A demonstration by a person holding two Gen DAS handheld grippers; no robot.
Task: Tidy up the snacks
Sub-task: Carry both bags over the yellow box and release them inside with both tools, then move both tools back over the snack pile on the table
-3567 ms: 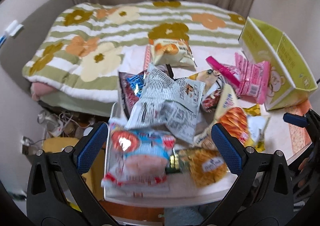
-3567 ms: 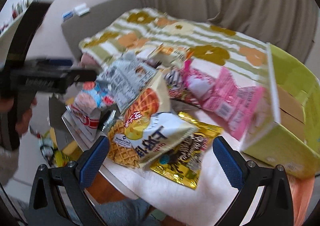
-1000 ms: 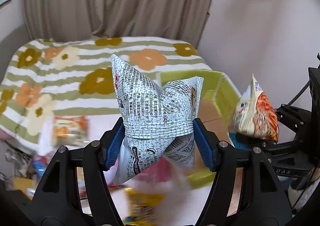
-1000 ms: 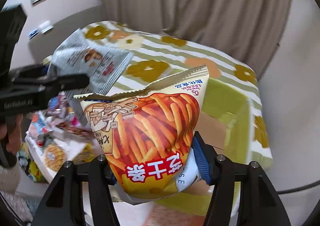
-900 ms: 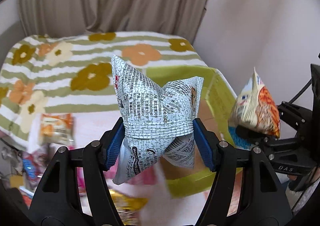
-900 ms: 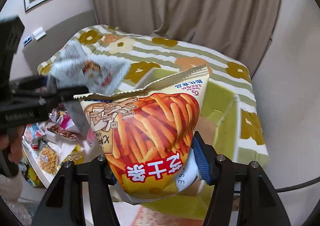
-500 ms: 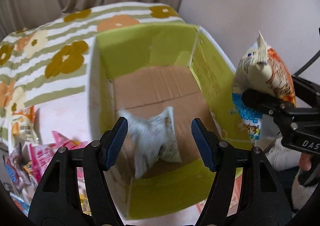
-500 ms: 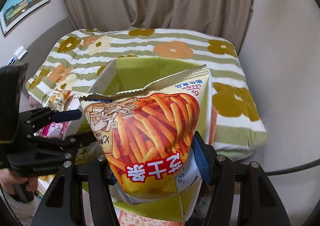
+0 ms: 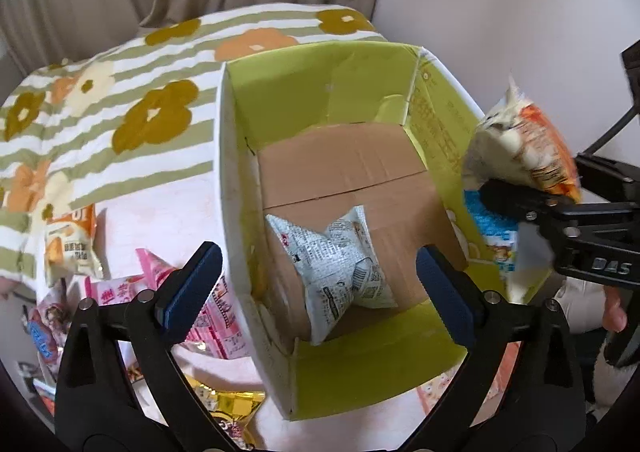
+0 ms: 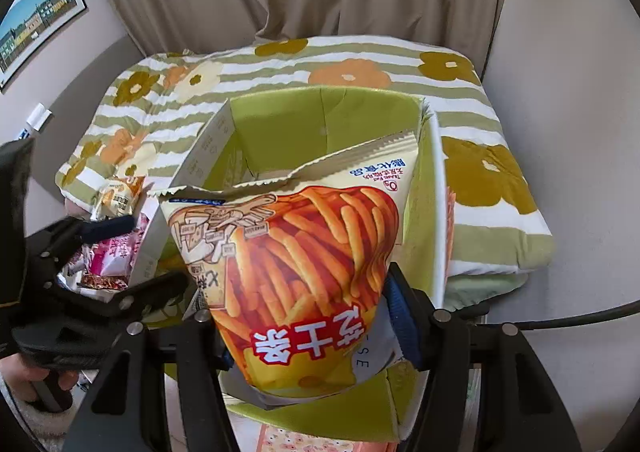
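**Box loading: left drop done, right drop pending**

Left tool: jaws opening, now spread wide, nothing between the pads. Hovering above the near end of the green box, pointed down into it. Directly below, on the cardboard floor of the box: white printed snack bag, lying loose, crumpled, near the box's front-left corner, touching no tool.

Right tool: clamped tight on the orange fries bag, gripped low on the pack, top seal pointing up and away. Sits over the near-right edge of the box, bag not yet inside the walls. Seen from the left wrist view, same bag hangs just outside the box's right wall.

Outside the box, to its left on the surface: pink packs, an orange-and-white pack, a gold pack near the box's front-left corner, more wrappers at the frame edge. Floral blanket on the bed behind the box.

Step in hand, as judged: ferrying packs into the box, two at a time; most of the pile remains.

Next move calls for: shifting right tool inward past the right wall, over bare cardboard behind the white bag, then releasing. Left tool free to return to the pile left of the box. Risk: tall bag catching the wall rim if released too far right.
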